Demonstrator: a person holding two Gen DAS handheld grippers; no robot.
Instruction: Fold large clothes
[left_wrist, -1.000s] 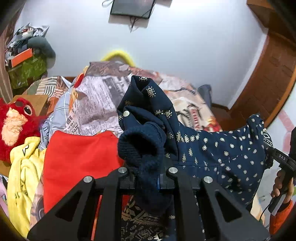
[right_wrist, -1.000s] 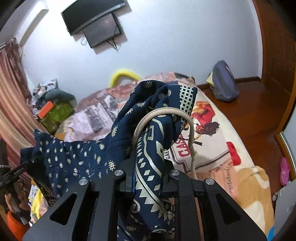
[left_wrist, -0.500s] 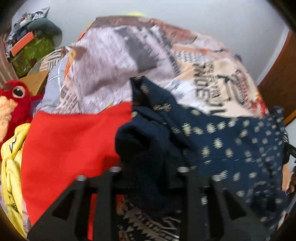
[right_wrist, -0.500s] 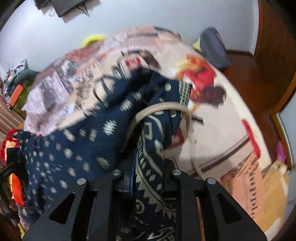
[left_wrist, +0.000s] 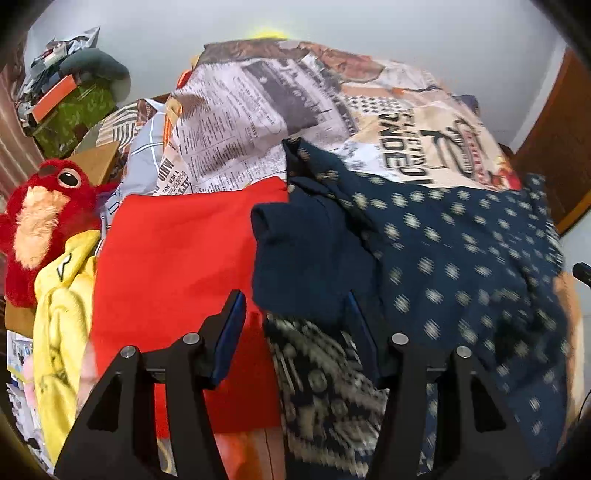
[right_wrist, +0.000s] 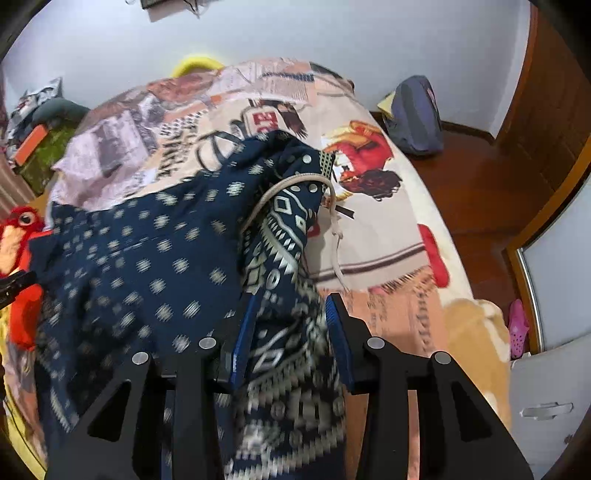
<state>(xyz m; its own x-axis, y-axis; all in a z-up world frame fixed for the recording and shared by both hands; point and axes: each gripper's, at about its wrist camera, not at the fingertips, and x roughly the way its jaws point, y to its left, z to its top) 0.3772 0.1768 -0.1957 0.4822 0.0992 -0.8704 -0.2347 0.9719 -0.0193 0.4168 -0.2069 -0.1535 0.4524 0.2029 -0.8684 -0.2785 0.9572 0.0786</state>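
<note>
Jaws of both the left gripper (left_wrist: 295, 308) and right gripper (right_wrist: 290, 314) have just been opening and stand spread. Navy patterned garment (left_wrist: 461, 251) lies loose between each pair, beside the red cloth (left_wrist: 177, 258).

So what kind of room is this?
A bedroom, most likely: a bed with a printed cover, clothes piled on it, a red plush toy beside them, and a backpack on the wooden floor.

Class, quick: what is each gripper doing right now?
Left gripper: open, jaws just widened, navy garment lying loose between them.
Right gripper: open, just widened; garment between the jaws.
</note>
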